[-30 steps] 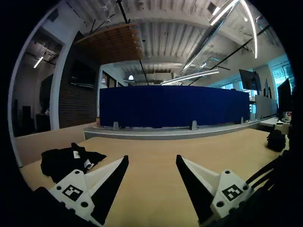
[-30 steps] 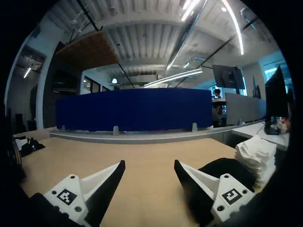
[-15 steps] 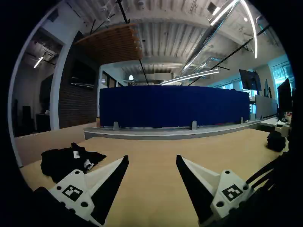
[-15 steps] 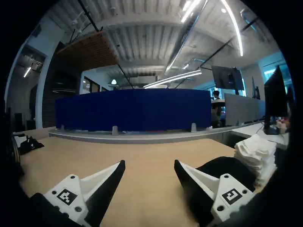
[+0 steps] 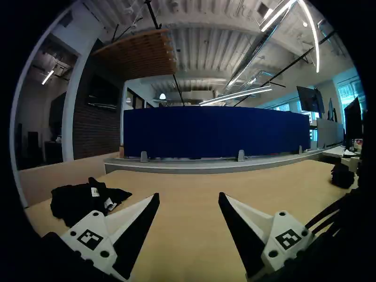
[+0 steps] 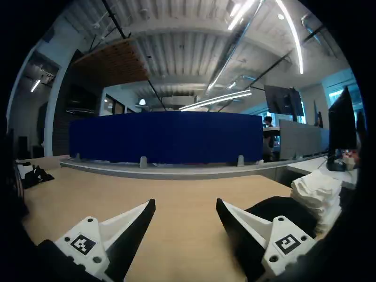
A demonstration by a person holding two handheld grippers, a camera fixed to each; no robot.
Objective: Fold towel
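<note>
A crumpled black towel point(image 5: 84, 199) with white tags lies on the wooden table at the left in the left gripper view, just beyond my left gripper's left finger; the same heap shows small at far left as black cloth point(image 6: 36, 176) in the right gripper view. My left gripper point(image 5: 189, 207) is open over bare tabletop, holding nothing. My right gripper point(image 6: 185, 210) is open too, with nothing between its fingers. A folded black towel point(image 6: 282, 211) lies behind its right finger, beside a stack of folded white towels point(image 6: 319, 195).
The light wooden table point(image 5: 197, 188) runs back to a grey rail and a blue divider screen point(image 5: 211, 131). A dark bundle point(image 5: 342, 175) sits at the table's right edge in the left gripper view. Monitors point(image 6: 342, 127) stand on desks at the right.
The left gripper has stayed put. The right gripper's view has tilted slightly downward, so the divider and table sit a little higher; both grippers remain open.
</note>
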